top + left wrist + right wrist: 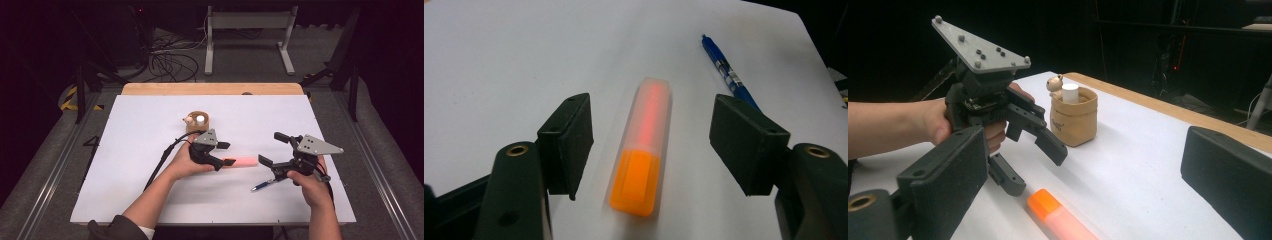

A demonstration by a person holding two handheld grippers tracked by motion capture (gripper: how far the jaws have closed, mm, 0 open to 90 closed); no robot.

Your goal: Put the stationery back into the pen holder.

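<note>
my left claw (224,153) is spread wide around the orange highlighter (242,162), nothing clamped yet. in the left gripper view the highlighter (644,150) lies flat on the white table (145,125) between my two pads (566,142), not touching either, orange end nearest me, running toward 12 o'clock. it sits closer to the left pad than the right.

risks as i see them:
- off-centre closing: the near pad hits first and shoves or rolls the barrel sideways before the other pad arrives.
- it looks smooth and rounded, so a high pinch could squirt it out.
- the blue pen (728,72) lies at about 1 o'clock just past my right pad; pushing forward could catch it.

my right claw (274,150) is also spread apart, holding nothing, hovering at the highlighter's far end with the pen (264,184) below it. the two claws are near each other, so a collision is possible if either drifts in.

the paper pot (198,122) sits well off at 11 o'clock, no worry.
</note>
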